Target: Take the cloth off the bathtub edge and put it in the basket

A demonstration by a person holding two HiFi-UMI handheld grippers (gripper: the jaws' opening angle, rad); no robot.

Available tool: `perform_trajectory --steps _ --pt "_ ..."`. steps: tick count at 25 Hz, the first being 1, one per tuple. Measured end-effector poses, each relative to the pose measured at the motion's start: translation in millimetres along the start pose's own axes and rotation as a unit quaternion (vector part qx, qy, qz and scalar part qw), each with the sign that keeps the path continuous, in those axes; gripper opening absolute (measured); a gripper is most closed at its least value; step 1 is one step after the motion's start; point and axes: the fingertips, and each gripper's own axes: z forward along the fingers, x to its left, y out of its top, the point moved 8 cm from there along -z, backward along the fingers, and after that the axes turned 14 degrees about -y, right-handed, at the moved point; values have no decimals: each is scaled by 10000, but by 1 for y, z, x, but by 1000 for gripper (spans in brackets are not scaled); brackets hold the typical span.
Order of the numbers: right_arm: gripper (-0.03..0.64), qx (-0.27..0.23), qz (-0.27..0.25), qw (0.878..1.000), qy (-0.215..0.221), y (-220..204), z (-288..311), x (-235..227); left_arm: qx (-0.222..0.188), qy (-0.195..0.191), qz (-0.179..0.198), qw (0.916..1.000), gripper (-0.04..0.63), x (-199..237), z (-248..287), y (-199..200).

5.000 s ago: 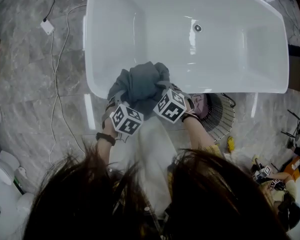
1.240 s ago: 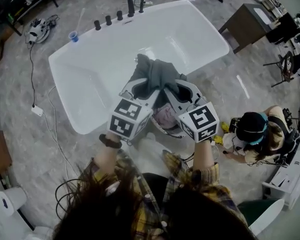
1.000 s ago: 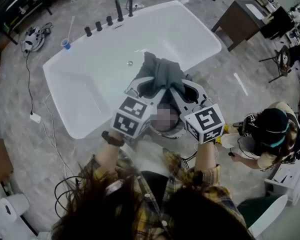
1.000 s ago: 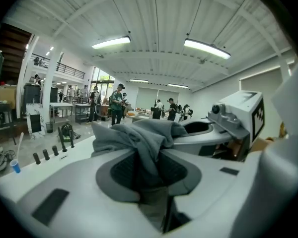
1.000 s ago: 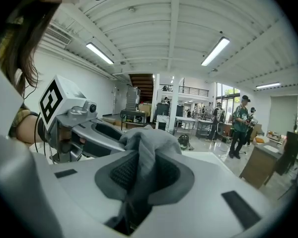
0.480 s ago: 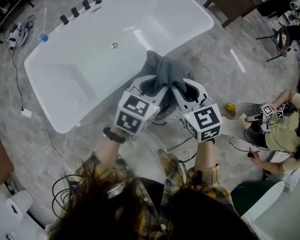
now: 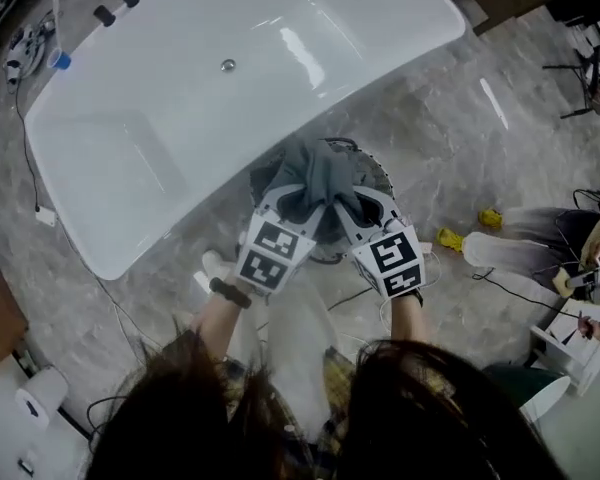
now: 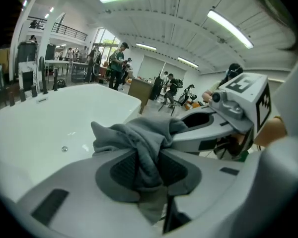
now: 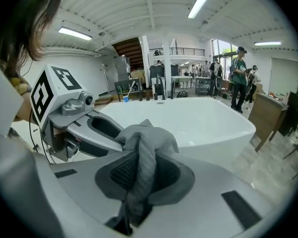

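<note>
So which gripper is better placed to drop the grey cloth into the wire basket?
Neither clearly: the left gripper and right gripper both pinch the grey cloth over the wire basket, side by side. Probably open both together.

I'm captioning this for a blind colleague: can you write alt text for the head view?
Seen from above, a person holds a bunched grey cloth in both the left gripper and right gripper, jaws shut on it, over a round wire basket standing beside a white bathtub.
</note>
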Motion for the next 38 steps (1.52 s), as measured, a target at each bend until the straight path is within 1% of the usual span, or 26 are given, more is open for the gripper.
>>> perform_trajectory --steps 5,12,16,22,25,27,29,31,34,36,37,38 --pt "67 452 110 9987 226 -58 66 3 468 38 -322 9984 109 41 44 -57" --pt "67 941 380 9942 363 -124 133 3 989 7 -514 9938 109 85 93 -118" --pt "67 1214 430 9909 388 -149 161 4 1384 -28 -618 9884 109 103 114 -141" --pt "67 1674 611 9833 375 -185 197 2 1817 -13 -726 9807 109 129 142 -169" --pt "69 1916 560 9793 328 -200 207 3 1998 -17 -1051 9742 109 139 153 -183" --pt "71 2105 583 9752 366 -212 213 6 2134 -61 -1333 9678 110 142 156 -194" --pt "78 2322 633 9696 450 -225 217 13 2317 -88 -1486 9613 119 142 157 -207" --pt "84 2497 659 9643 582 -238 220 22 2542 -66 -1450 9562 132 140 159 -222" --pt "92 2840 787 9526 749 -254 221 30 2998 -29 -1215 9462 143 140 165 -242" --pt "132 3067 982 9439 736 -265 218 31 3251 21 -1125 9390 160 142 165 -249" --pt "155 3142 1102 9403 704 -270 217 30 3280 62 -1124 9380 160 143 165 -251" --pt "160 3186 1232 9376 657 -273 216 29 3254 103 -1149 9385 160 144 163 -250"
